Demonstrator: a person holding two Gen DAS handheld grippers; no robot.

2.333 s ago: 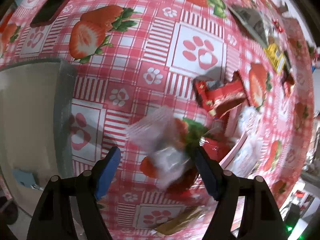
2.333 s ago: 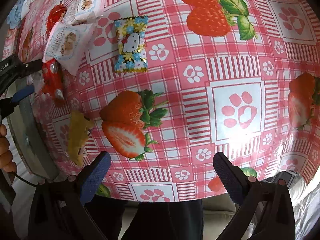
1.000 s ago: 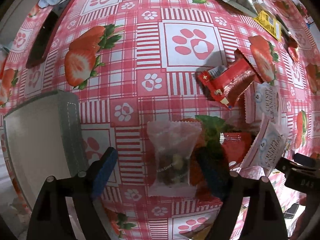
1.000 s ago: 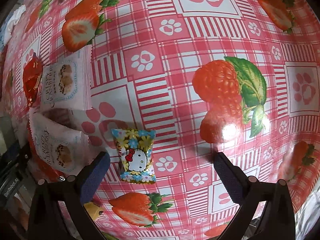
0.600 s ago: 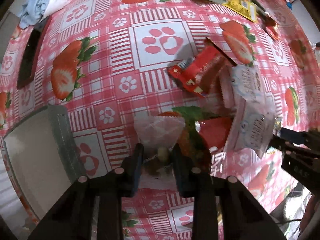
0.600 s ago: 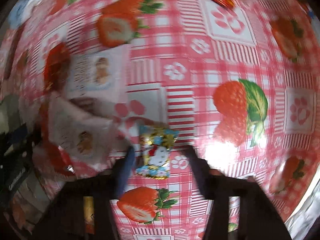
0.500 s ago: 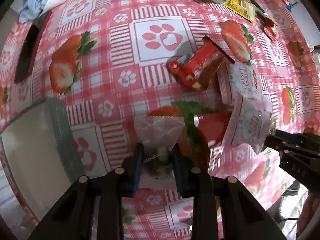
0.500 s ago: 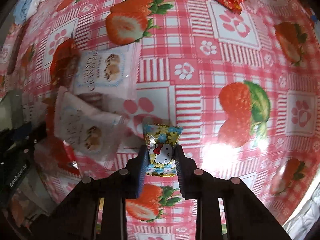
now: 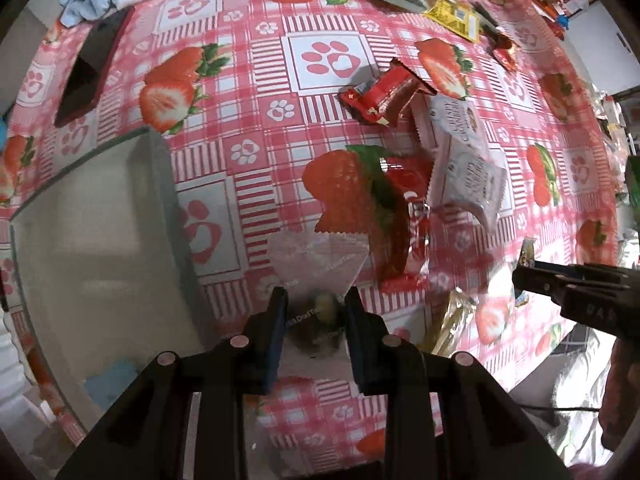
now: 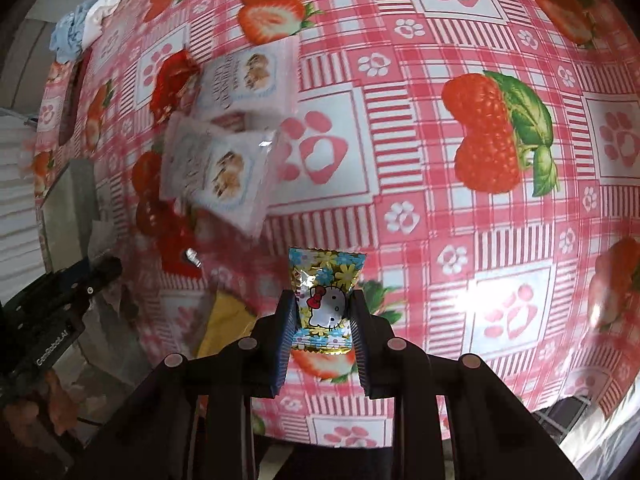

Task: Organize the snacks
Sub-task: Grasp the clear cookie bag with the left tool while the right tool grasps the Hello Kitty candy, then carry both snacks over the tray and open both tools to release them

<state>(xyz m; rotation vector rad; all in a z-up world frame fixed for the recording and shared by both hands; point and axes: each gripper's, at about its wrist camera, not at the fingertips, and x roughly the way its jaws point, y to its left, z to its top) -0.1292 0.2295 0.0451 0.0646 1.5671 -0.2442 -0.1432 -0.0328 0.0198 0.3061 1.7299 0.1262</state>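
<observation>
I had the left gripper clamped on a clear packet, low on its body so the crimped top hung free, lifted clear of the tablecloth near its front edge, beside the grey bin at the left edge. The right gripper pinched a cat-print candy by its sides. Further in lay the white biscuit packs and red wrappers, unsorted.
</observation>
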